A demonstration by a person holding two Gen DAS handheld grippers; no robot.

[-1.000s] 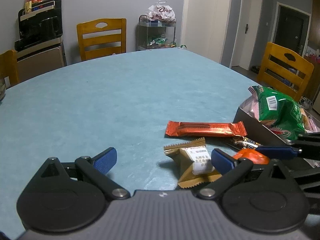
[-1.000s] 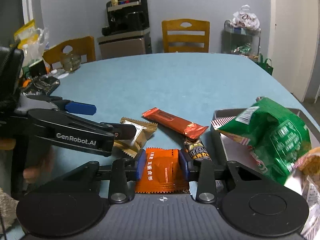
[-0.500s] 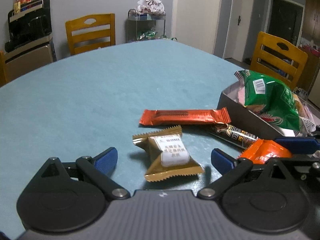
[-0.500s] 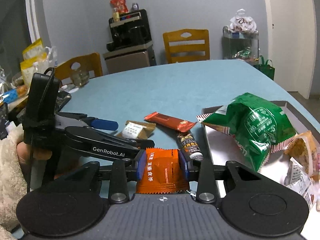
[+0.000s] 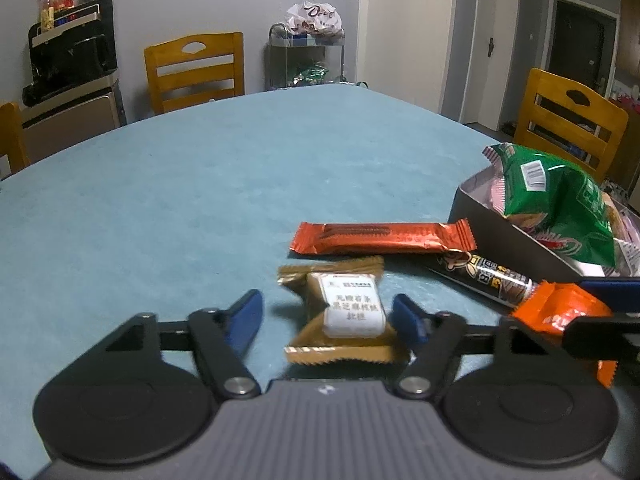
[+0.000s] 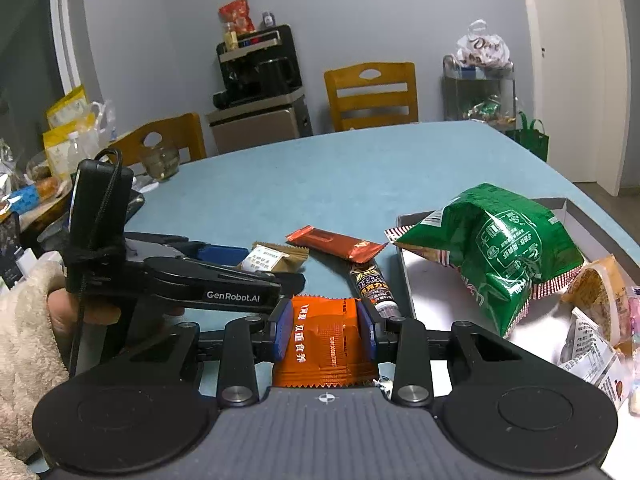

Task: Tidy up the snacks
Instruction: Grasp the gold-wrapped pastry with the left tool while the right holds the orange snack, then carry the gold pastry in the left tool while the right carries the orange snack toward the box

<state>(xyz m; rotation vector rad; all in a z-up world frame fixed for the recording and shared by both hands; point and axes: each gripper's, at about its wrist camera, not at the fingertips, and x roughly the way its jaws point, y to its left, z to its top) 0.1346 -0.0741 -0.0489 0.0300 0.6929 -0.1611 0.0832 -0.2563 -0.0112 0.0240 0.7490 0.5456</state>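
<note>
My left gripper [image 5: 326, 314] is open around a gold-wrapped snack [image 5: 344, 312] that lies on the blue table; the jaws stand either side of it, apart from it. The gold snack also shows in the right wrist view [image 6: 276, 259]. My right gripper [image 6: 326, 326] is shut on an orange packet [image 6: 324, 340], held above the table beside the grey box [image 6: 404, 276]. The orange packet shows in the left wrist view [image 5: 560, 312]. A red-brown bar [image 5: 380, 236] and a dark stick snack [image 5: 488, 276] lie on the table by the box.
The box [image 5: 500, 240] holds a green bag [image 6: 504, 248] and several other snacks. Wooden chairs [image 5: 194, 72] stand round the table. The left gripper's body [image 6: 180, 280] and the hand that holds it sit left of my right gripper.
My left gripper has moved right and forward until the gold snack lies between its jaws. My right gripper has lifted with the orange packet and moved toward the box.
</note>
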